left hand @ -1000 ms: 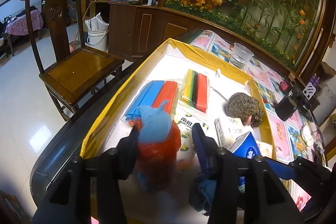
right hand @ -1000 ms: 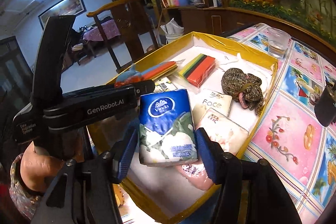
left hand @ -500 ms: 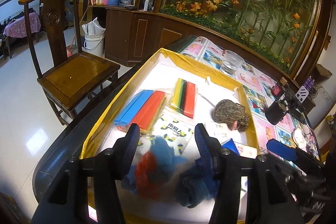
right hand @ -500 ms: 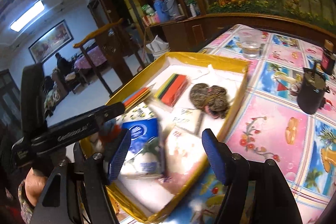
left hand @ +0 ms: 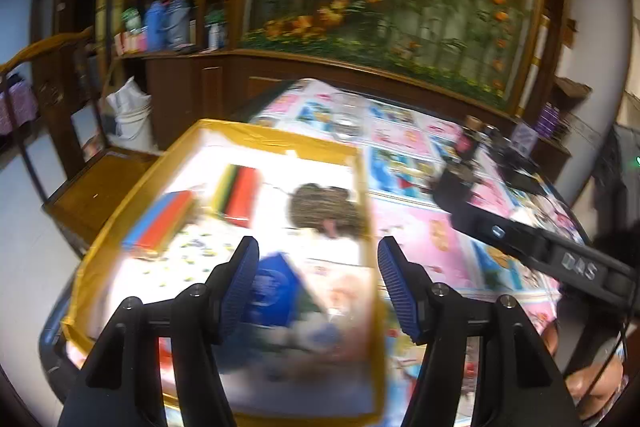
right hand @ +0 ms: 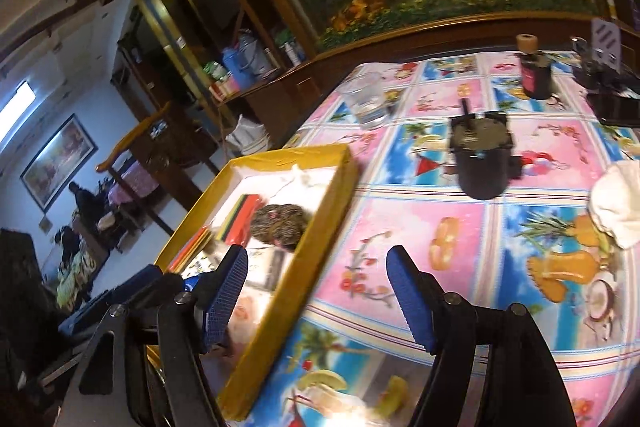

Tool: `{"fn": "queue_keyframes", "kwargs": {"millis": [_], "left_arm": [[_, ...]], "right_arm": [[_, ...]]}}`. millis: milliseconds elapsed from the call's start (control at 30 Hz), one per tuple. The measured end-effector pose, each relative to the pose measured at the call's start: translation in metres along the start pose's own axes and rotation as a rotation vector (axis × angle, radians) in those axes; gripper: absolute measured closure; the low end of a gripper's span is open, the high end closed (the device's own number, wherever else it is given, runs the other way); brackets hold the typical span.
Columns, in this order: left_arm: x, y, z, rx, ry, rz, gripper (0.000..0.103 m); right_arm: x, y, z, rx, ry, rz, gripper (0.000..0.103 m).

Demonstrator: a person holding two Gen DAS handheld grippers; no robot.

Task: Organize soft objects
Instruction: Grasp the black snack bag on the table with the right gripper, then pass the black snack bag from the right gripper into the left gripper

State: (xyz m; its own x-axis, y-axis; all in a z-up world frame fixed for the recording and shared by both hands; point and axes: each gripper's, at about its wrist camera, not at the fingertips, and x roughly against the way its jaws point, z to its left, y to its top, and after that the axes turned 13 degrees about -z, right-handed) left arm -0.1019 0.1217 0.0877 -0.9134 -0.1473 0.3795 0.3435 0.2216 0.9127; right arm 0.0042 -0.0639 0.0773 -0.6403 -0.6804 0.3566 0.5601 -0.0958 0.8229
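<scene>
Yellow-walled tray on patterned tablecloth holds soft objects: blue tissue pack at near end, blurred, long axis unclear; red-blue cloth stack and striped cloth stack lie long axis toward tray's far end; brown knit bundle against right wall. Left gripper above tray, jaws just widened, nothing between pads. Right gripper over tray edge, jaws apart, empty. Tray's near corner cut off; motion blur hides labels.

Both jaws have just been opening. The left hand-held gripper has nothing between its blue pads, and the right hand-held gripper is empty too, both tilted downward.
</scene>
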Motion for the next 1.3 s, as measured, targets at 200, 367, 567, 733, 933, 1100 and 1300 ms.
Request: {"fn": "queue_keyframes", "kwargs": {"millis": [200, 367, 567, 733, 933, 1100, 1300], "left_arm": [[-0.002, -0.019, -0.080, -0.105, -0.176, 0.045, 0.039], [-0.012, -0.046, -0.131, -0.149, -0.291, 0.131, 0.036], [-0.023, -0.069, -0.156, -0.179, -0.326, 0.197, 0.036], [-0.029, -0.069, -0.148, -0.109, -0.348, 0.225, 0.036], [-0.028, -0.071, -0.145, -0.097, -0.363, 0.241, 0.036], [-0.025, -0.070, -0.148, -0.118, -0.370, 0.241, 0.034], [-0.022, -0.058, -0.146, -0.134, -0.365, 0.217, 0.030]], "right_arm": [[0.044, 0.013, -0.046, -0.076, -0.071, -0.102, 0.027], [0.088, 0.019, -0.092, -0.137, -0.142, -0.171, 0.027], [0.152, 0.021, -0.151, -0.205, -0.308, -0.263, 0.018], [0.162, 0.012, -0.211, -0.357, -0.511, -0.162, 0.016], [0.117, 0.003, -0.184, -0.296, -0.221, 0.049, 0.015], [0.153, 0.017, -0.153, -0.175, -0.209, -0.138, 0.016], [0.222, 0.030, -0.208, -0.227, -0.389, -0.251, 0.016]]}}
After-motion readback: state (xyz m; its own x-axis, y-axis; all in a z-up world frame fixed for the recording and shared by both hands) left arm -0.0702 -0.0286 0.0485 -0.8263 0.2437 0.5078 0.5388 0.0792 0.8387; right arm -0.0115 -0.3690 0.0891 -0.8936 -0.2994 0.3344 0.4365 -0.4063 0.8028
